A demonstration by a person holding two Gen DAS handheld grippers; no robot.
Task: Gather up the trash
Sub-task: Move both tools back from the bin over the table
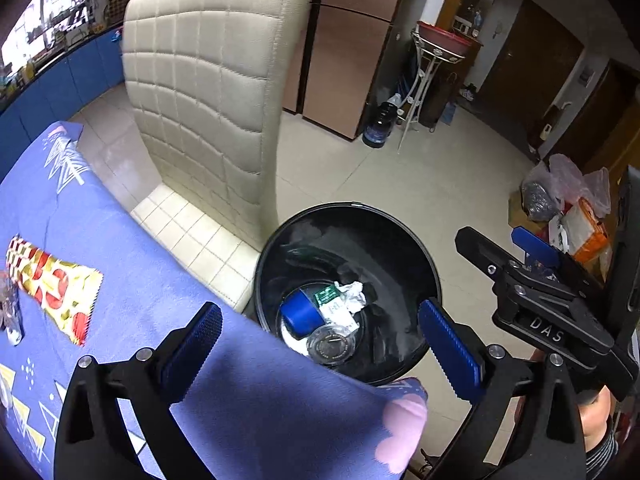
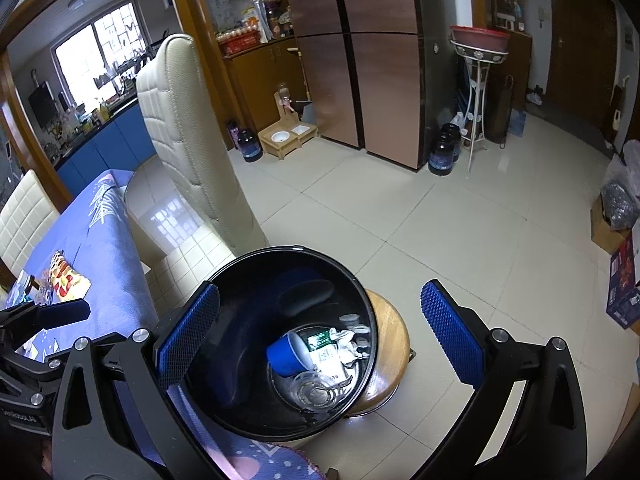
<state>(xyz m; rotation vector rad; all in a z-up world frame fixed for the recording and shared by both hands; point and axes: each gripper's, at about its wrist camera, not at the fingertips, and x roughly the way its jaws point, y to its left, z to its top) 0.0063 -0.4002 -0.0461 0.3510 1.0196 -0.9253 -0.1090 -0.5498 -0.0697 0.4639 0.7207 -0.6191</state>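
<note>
A black bin (image 1: 348, 206) stands beside the blue-clothed table (image 1: 120, 240). In it lie a blue cup (image 1: 300, 312), a clear plastic lid (image 1: 332, 346), crumpled tissue (image 1: 352, 292) and a green-white packet (image 1: 328, 294). My left gripper (image 1: 320, 344) hangs open above the table's corner and the bin, with nothing between its fingers. My right gripper (image 2: 320, 320) is open over the same bin (image 2: 296, 249) and holds nothing. It shows at the right of the left wrist view too. A red-yellow snack wrapper (image 1: 56, 284) lies on the table, far left.
The bin rests on a round wooden stool (image 2: 388, 340). A cream padded chair (image 1: 208, 80) stands just behind the bin. Dark jars (image 2: 442, 152), a white stand with a red basin (image 2: 478, 40) and boxes with bags (image 1: 568, 208) line the tiled floor's edges.
</note>
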